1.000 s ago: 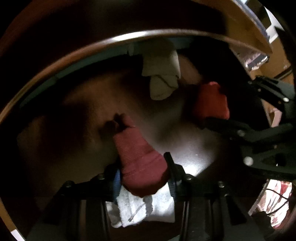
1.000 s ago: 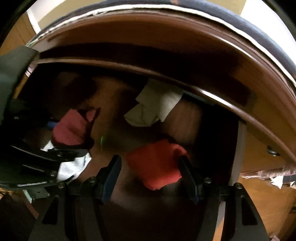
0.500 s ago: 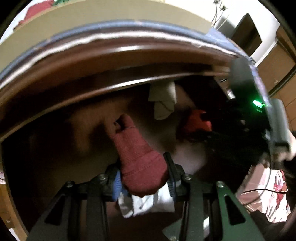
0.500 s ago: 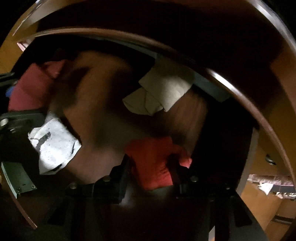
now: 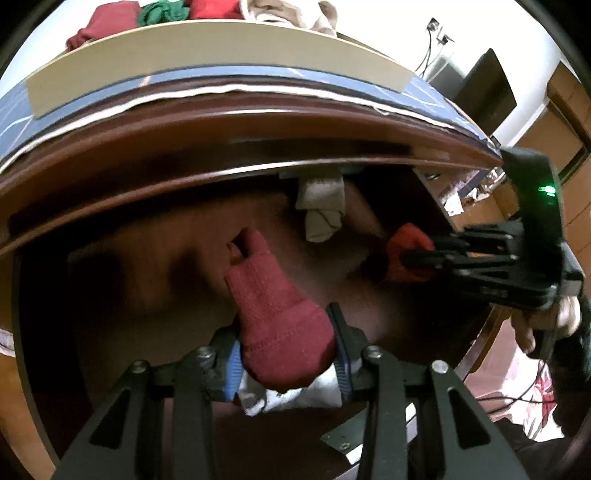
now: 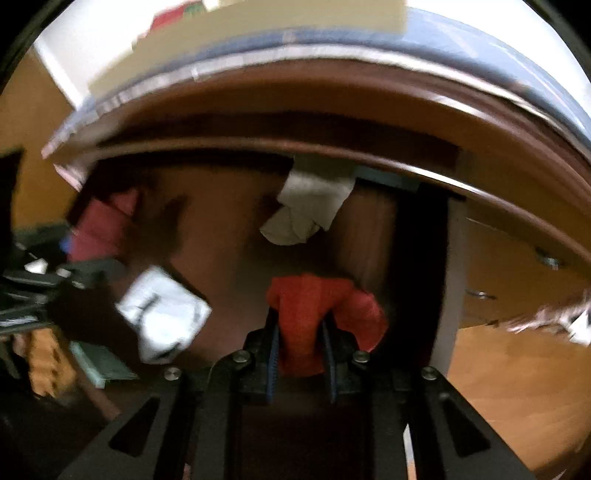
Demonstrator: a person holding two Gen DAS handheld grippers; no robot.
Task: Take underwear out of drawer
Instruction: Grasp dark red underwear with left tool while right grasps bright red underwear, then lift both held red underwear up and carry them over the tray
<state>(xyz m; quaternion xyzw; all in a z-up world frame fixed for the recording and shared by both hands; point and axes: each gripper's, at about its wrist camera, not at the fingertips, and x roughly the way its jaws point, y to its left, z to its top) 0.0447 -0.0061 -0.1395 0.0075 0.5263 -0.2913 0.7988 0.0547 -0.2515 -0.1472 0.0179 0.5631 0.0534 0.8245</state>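
Observation:
My left gripper [image 5: 286, 325] is shut on a dark red underwear piece [image 5: 273, 291], and a white garment [image 5: 295, 395] hangs under it in the same grip. It hangs above the open wooden drawer's floor [image 5: 147, 266]. My right gripper [image 6: 301, 325] has its jaws closing, and the pads pinch a bright red underwear piece [image 6: 365, 314]. The left wrist view shows the right gripper [image 5: 406, 254] at the drawer's right side with that red piece [image 5: 406, 236]. A beige garment [image 5: 321, 210] lies at the back of the drawer, partly under the desk top.
The dark desk top edge [image 5: 258, 122] overhangs the drawer. On top lies a pale board [image 5: 207, 48] with a pile of red and green clothes [image 5: 162, 11]. A hand [image 5: 532, 325] holds the right gripper. More wooden drawers [image 6: 517, 280] stand to the right.
The right jaws stood wide around the bright red piece and have since closed on it. Both grippers pulled back and up from the drawer, so the desk top comes into view.

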